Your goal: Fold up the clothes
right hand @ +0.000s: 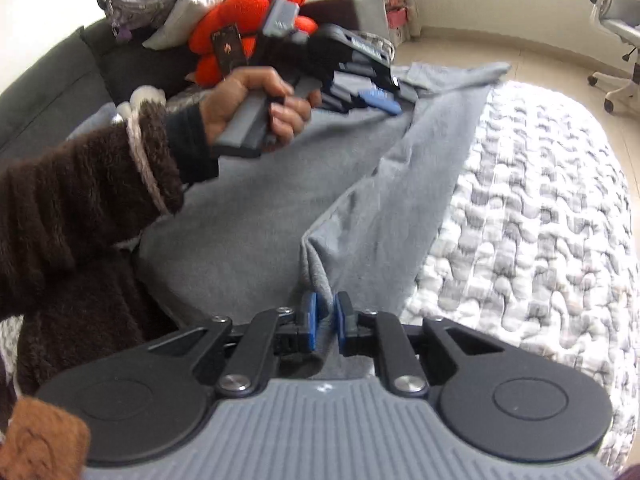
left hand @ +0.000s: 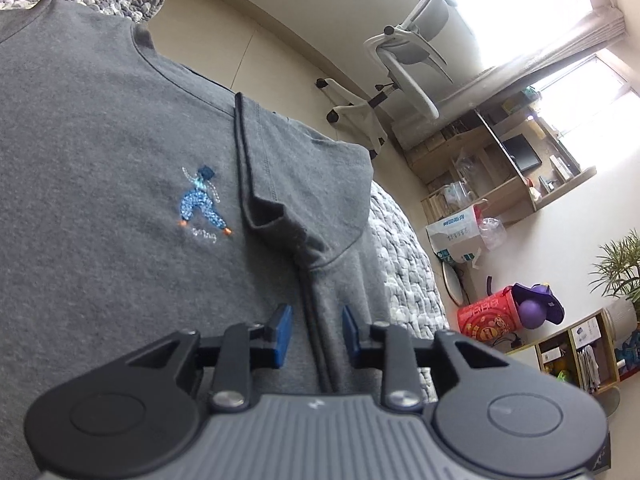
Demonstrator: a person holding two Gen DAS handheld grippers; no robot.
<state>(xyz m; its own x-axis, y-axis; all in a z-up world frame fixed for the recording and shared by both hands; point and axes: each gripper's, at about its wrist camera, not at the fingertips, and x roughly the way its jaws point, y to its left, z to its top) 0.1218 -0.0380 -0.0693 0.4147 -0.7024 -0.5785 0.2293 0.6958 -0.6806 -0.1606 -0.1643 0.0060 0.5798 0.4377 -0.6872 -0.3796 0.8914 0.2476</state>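
- grey cotton t-shirt (left hand: 100, 208): spread over a knitted grey-and-white blanket (right hand: 532, 216); small embroidered blue figure (left hand: 202, 202) on the chest; one short sleeve (left hand: 280, 168) folded in over the body.
- left gripper (left hand: 316, 334): blue-padded tongs apart, a raised fold of the shirt's side edge running between them without being pinched.
- right gripper (right hand: 325, 320): tongs nearly together, clamped on a bunched ridge of shirt fabric at the near edge.
- hand (right hand: 256, 104): seen from the right wrist view, wrapped round the left gripper's handle; brown fleecy sleeve (right hand: 80, 200) behind it.
- red plush toy (right hand: 248, 8): on the dark sofa (right hand: 52, 80) beyond the shirt.
- white office chair (left hand: 408, 60): on the pale floor, well apart from the blanket.
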